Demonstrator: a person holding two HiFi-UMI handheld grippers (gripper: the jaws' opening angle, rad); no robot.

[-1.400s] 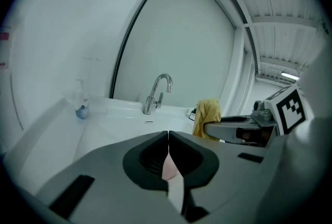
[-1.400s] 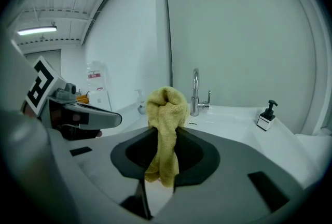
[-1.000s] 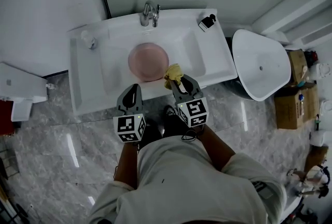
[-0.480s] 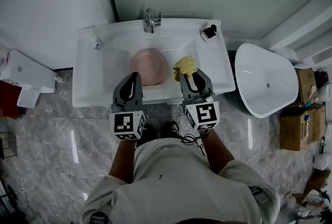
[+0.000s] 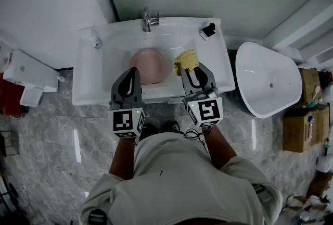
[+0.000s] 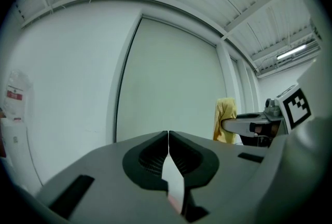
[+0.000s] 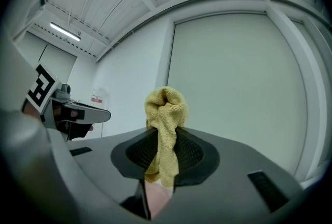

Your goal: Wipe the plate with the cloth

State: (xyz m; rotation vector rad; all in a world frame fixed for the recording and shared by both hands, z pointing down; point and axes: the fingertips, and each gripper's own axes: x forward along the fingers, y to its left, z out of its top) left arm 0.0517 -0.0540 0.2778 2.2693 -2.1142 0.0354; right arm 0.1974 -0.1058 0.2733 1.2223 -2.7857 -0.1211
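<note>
A pink plate [image 5: 149,65] lies in the basin of the white sink [image 5: 88,80], below the tap. My right gripper [image 5: 188,66] is shut on a yellow cloth [image 5: 185,60], held just right of the plate over the sink's right side. In the right gripper view the cloth [image 7: 164,129] bunches up between the jaws, pointing at the wall. My left gripper [image 5: 131,74] is shut and holds nothing, its tips at the plate's near left edge. In the left gripper view the left gripper [image 6: 168,137] aims at the wall, with the cloth [image 6: 225,119] seen at the right.
A chrome tap [image 5: 148,19] stands at the sink's back. A small dark bottle [image 5: 208,29] sits at the back right corner. A white toilet [image 5: 265,80] is to the right, cardboard boxes [image 5: 304,120] beyond it, and a white box [image 5: 28,75] to the left.
Both grippers have risen and pushed forward over the sink. The right one carried the cloth from the sink's front rim to beside the plate. The head view shifted.
</note>
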